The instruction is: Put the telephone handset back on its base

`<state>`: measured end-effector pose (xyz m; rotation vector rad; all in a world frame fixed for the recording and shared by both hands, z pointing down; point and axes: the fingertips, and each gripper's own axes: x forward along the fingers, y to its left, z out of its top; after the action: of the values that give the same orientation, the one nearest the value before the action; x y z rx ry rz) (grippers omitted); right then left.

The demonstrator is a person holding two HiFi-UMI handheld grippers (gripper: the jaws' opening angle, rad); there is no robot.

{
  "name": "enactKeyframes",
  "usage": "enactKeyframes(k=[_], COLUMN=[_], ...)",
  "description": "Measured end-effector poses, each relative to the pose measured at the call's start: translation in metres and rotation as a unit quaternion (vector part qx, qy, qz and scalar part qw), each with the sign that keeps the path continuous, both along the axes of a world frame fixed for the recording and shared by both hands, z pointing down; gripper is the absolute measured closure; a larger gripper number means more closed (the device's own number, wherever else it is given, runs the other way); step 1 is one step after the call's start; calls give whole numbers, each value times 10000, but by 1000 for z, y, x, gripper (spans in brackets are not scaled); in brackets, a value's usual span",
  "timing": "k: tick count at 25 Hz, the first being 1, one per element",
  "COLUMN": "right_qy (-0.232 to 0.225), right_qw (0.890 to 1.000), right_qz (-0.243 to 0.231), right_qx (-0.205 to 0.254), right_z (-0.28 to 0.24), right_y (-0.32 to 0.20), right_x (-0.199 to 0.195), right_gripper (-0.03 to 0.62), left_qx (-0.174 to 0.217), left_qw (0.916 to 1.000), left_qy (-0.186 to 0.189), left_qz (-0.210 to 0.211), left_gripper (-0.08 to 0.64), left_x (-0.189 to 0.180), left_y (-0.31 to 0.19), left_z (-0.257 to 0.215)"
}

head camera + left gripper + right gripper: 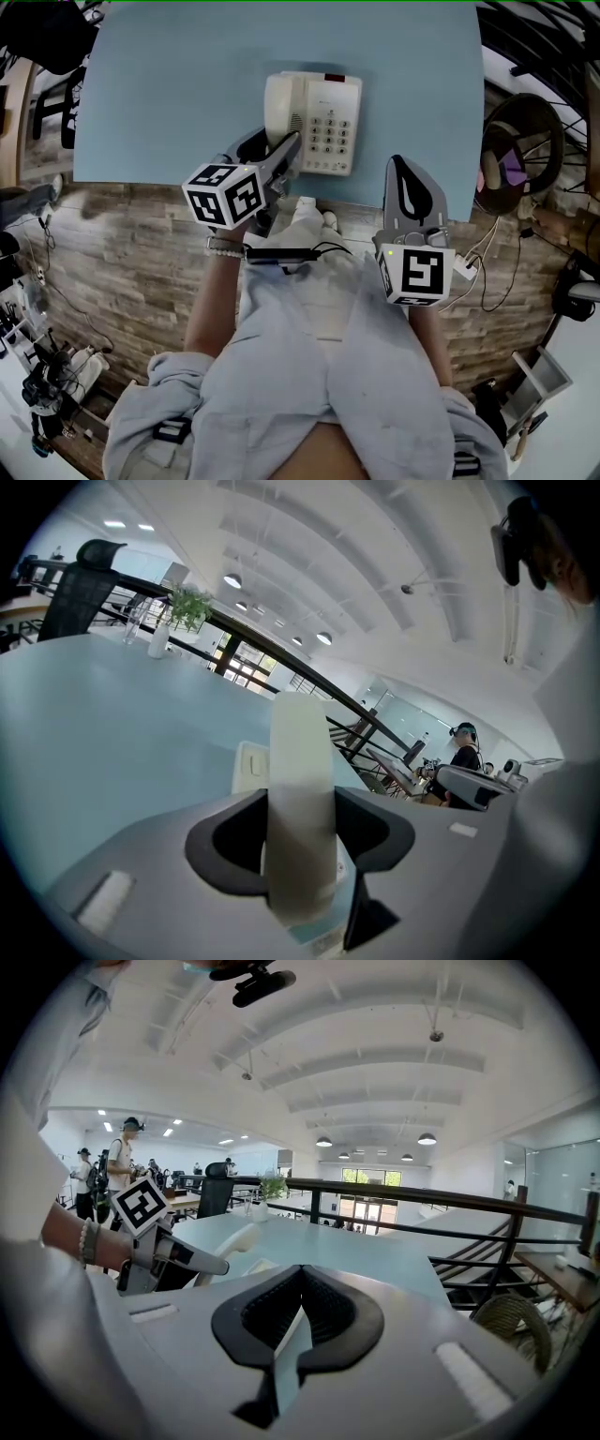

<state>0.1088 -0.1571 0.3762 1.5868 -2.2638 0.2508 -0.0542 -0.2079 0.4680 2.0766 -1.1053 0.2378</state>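
A cream telephone base [328, 127] with a keypad sits near the front edge of the light blue table [169, 84]. The cream handset [278, 105] lies over the base's left side, and I cannot tell whether it rests in the cradle. My left gripper [270, 145] is shut on the handset's near end. In the left gripper view the handset [300, 799] stands between the jaws, with the base [247, 766] behind it. My right gripper [401, 171] is shut on nothing, hovering right of the base at the table edge. The right gripper view shows the tilted handset [230, 1241] and the left gripper [178, 1252].
A round wicker chair [520, 141] stands right of the table, with cables [487, 262] on the wooden floor. A potted plant [187, 607] stands at the table's far side. A black railing [422, 1190] runs behind the table. People stand in the background.
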Motion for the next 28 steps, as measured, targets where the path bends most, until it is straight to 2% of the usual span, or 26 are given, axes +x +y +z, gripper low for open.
enactKeyframes(k=[28], right_qy=[-20], right_qw=[9997], right_qz=[140], right_qx=[-195], right_z=[16], right_y=[-3], right_x=[6], right_gripper=[586], left_qx=[-645], left_qw=[9970], left_qy=[-314], left_qz=[-303], left_gripper=[348], left_x=[1], left_y=[-21], left_z=[54])
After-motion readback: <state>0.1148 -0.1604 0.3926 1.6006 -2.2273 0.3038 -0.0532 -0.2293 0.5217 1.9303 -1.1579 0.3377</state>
